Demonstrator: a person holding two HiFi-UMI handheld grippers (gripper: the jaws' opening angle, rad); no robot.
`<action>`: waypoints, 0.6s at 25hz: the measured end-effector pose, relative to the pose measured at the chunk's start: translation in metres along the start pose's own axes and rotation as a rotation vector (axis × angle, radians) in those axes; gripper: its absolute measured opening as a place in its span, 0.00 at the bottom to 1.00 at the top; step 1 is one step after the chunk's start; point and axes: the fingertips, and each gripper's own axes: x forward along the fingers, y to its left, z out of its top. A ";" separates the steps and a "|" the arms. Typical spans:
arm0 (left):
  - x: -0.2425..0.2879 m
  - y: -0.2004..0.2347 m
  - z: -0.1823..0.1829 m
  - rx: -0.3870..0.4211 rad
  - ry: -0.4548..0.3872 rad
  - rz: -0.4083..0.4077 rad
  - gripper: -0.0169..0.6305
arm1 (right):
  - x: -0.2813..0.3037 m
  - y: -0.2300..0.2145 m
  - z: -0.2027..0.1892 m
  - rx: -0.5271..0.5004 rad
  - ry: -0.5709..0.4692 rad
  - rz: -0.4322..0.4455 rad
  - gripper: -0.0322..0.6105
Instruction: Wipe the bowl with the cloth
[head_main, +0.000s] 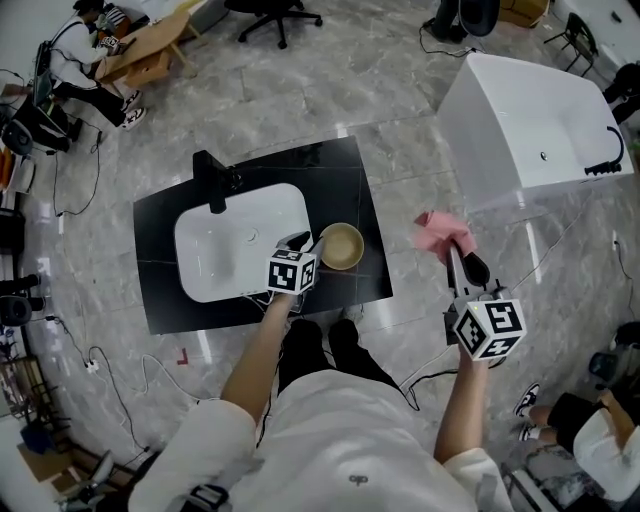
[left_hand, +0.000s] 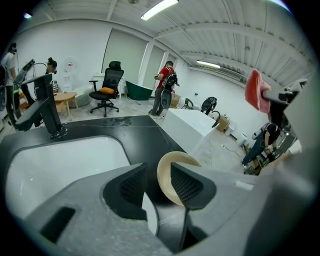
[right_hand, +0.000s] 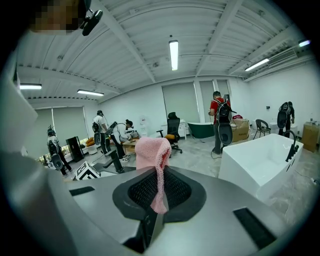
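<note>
My left gripper (head_main: 303, 243) stands spread just beside the bowl (head_main: 341, 246) on the black desk (head_main: 345, 175), right of the sink (head_main: 230, 250); it looks stiff, probably slick, so I'd take its rim; my right gripper (head_main: 455, 245) pinches the soft, limp cloth (head_main: 437, 230), well apart.

bowl (head_main: 341, 246): on counter (head_main: 340, 180), right of sink (head_main: 230, 250) | cloth (head_main: 436, 231): right of counter

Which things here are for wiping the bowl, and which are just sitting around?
For the job:
beige bowl
pink cloth, pinched in the right tongs
left tongs, open, near the bowl

Just lying about:
white sink
black tap
white bathtub
office chair
</note>
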 end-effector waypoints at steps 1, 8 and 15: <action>0.003 0.001 -0.002 -0.003 0.008 -0.001 0.24 | 0.001 -0.001 -0.001 0.001 0.002 -0.001 0.07; 0.020 0.002 -0.018 -0.016 0.065 -0.005 0.25 | 0.004 -0.006 -0.004 0.014 0.012 -0.004 0.07; 0.033 -0.004 -0.026 -0.015 0.108 -0.022 0.25 | 0.002 -0.013 -0.002 0.017 0.009 -0.014 0.07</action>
